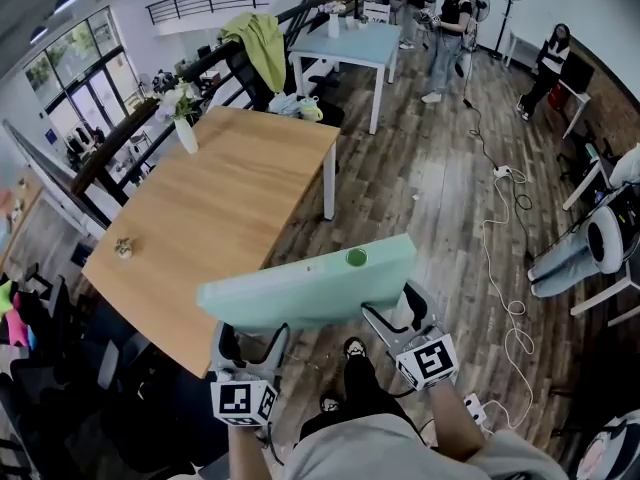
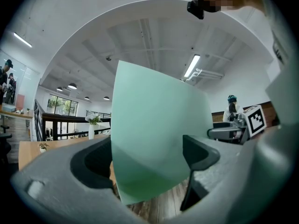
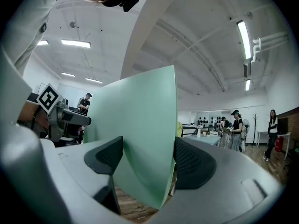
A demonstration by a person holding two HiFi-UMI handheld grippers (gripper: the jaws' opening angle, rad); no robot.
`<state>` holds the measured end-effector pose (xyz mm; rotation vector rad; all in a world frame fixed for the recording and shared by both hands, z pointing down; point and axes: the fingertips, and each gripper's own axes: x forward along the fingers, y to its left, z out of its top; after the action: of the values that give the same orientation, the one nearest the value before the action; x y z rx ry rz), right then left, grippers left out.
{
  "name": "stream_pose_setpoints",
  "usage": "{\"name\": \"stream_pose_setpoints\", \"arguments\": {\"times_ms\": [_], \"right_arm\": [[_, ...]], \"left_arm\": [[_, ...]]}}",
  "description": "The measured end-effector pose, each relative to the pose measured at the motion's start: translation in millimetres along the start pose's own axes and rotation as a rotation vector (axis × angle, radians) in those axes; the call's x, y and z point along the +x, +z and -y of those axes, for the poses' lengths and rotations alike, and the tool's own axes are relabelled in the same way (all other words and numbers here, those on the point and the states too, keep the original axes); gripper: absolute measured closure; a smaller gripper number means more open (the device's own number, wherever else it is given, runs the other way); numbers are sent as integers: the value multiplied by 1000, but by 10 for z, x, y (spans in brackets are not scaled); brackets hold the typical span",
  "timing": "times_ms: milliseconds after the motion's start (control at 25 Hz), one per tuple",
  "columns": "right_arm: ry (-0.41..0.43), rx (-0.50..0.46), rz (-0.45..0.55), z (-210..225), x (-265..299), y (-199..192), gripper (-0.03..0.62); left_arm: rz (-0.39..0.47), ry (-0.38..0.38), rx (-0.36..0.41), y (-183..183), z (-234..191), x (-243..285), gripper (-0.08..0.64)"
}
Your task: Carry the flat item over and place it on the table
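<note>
A person carried the pale green flat item (image 1: 310, 286) toward a wooden surface (image 1: 220, 208), gripping its near edge from below with a tool in each hand. The left gripper (image 1: 252, 336) had its jaws closed onto the sheet, both pads pressed against its faces, and the right gripper (image 1: 400, 314) clamped the same edge further along in the same way. The sheet hung in the air, tilted, mostly above the plank floor (image 1: 440, 198), with its left end near the surface's closest edge and touching nothing. A small round green mark (image 1: 356, 258) showed near its upper edge. The pickup appeared done and the carry well along. The set-down looked not yet begun: the item had to be brought over the bare wood, clear of the vase (image 1: 186, 133) at the far side, lowered flat and let go.
</note>
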<state>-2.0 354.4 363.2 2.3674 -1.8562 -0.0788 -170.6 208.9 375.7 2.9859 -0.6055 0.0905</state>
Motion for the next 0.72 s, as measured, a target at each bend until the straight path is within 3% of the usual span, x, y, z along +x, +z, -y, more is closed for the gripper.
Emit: {"name": "stream_pose_setpoints", "arguments": {"times_ms": [360, 720], "right_arm": [[45, -11, 21, 164, 538, 10, 241], [84, 1, 22, 598, 1229, -49, 241]], "left_arm": [[6, 38, -4, 42, -294, 384, 81], [0, 74, -2, 123, -540, 1084, 81]]}}
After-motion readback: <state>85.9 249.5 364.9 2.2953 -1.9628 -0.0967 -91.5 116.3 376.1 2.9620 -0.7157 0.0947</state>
